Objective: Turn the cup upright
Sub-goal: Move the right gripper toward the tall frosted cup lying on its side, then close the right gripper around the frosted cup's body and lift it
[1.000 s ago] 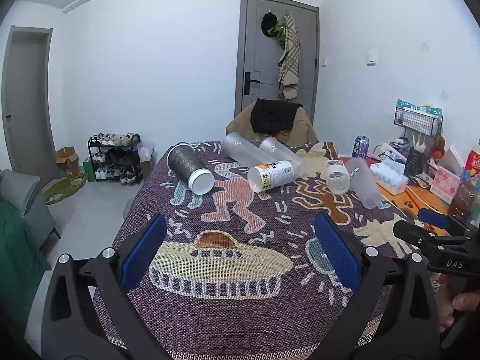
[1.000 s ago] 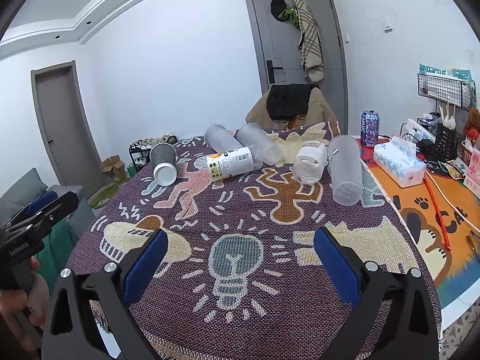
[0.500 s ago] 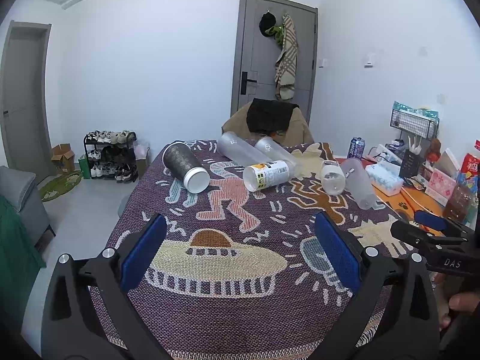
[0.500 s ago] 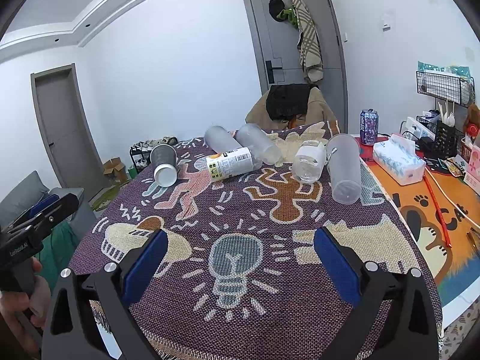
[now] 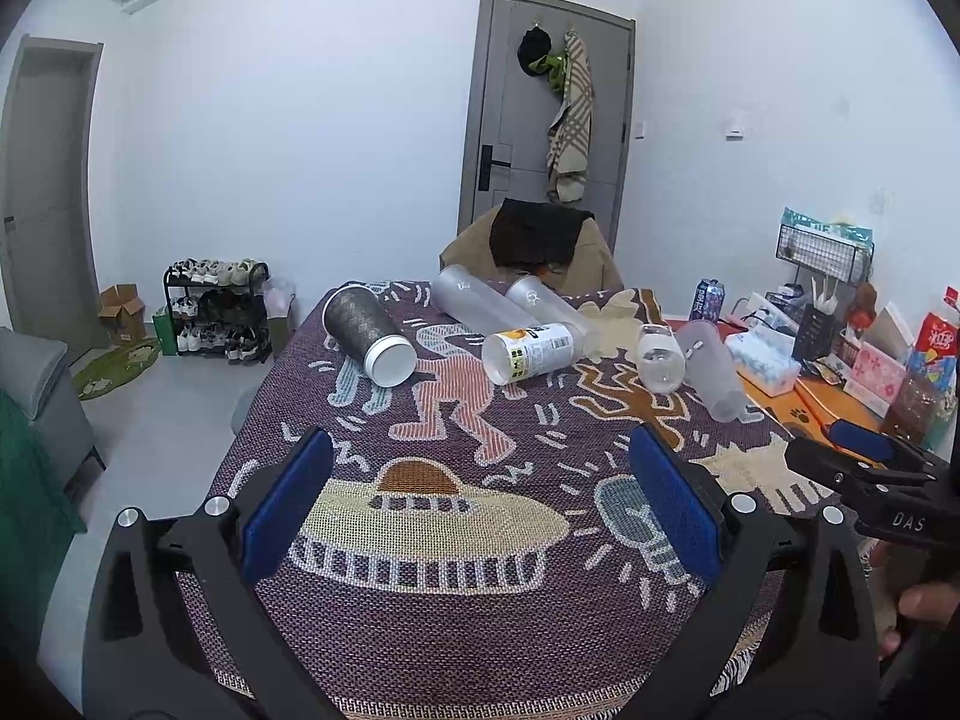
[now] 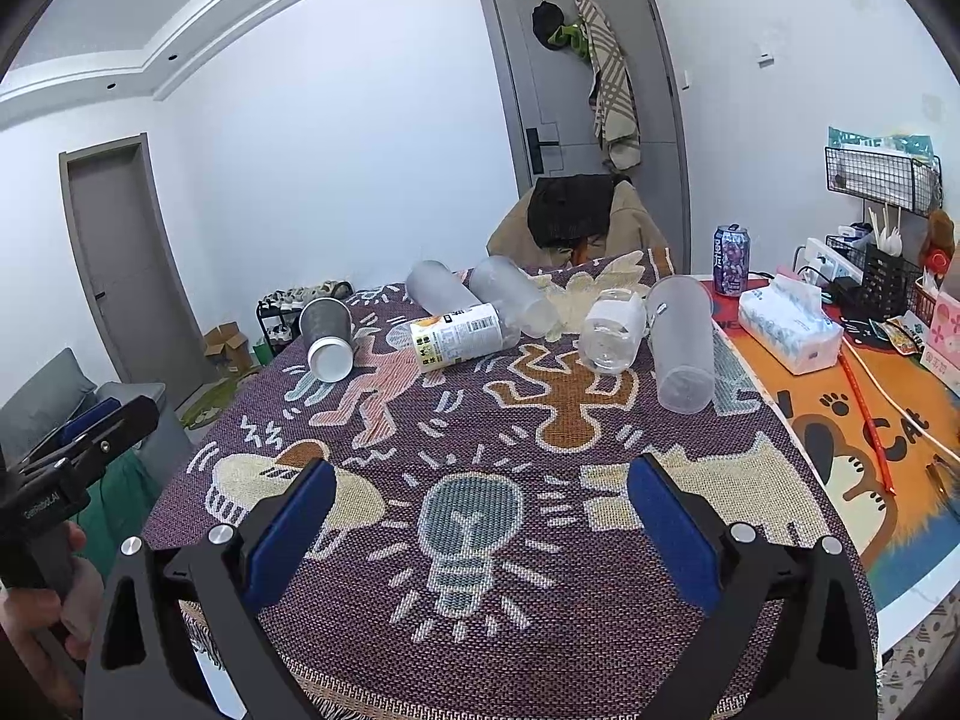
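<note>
Across the table lies a patterned cloth covering most of it, with an orange mat bare along the right edge. Left gripper hangs over the near edge, jaws wide apart, nothing between the blue pads. Right gripper is also over the near edge, jaws wide apart and empty; it shows in the left view at the right side.

Six cups lie on their sides in a loose row across the far half of the cloth. Frosted cup sits nearest the right edge, wide mouth pointing to the far edge. Two more frosted cups lie side by side at the far edge, apparently touching. Dark cup is towards the far left corner, white end facing the near edge, well apart from the rest. Labelled cup is mid-cloth, just in front of the two frosted ones, clear end facing near left. Small clear cup is just left of the right-edge frosted one, close or touching, can't tell.

Tissue box and can are on the mat, far right.
</note>
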### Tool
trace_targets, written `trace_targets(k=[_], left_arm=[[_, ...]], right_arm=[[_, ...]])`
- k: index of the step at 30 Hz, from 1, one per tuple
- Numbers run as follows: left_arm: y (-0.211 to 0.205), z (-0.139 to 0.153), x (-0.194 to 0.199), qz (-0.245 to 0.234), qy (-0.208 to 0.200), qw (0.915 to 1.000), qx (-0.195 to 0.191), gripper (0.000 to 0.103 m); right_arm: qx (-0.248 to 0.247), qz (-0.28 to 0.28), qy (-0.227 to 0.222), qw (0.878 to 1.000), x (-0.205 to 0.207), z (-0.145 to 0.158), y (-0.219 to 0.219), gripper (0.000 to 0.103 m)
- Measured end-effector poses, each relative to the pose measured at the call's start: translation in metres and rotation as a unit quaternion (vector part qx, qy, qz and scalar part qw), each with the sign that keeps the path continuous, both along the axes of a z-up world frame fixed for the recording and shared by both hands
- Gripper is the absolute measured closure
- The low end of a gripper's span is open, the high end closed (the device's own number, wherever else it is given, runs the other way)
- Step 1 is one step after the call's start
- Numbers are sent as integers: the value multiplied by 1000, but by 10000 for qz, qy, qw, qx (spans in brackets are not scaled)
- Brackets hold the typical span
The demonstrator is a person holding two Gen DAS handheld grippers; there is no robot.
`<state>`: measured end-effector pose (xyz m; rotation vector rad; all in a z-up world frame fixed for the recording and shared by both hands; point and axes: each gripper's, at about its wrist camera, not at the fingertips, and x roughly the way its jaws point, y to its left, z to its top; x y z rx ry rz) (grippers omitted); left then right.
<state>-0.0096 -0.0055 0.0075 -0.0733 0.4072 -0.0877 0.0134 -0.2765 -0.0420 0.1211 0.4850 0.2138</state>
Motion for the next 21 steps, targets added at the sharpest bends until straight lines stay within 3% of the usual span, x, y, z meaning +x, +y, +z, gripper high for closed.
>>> trace_targets(k=[21], left_arm=[[-17,-4,49,-223,305,9990,-238,5]], right_arm=[[237,-143,362,9990,42,-1,-36,7]])
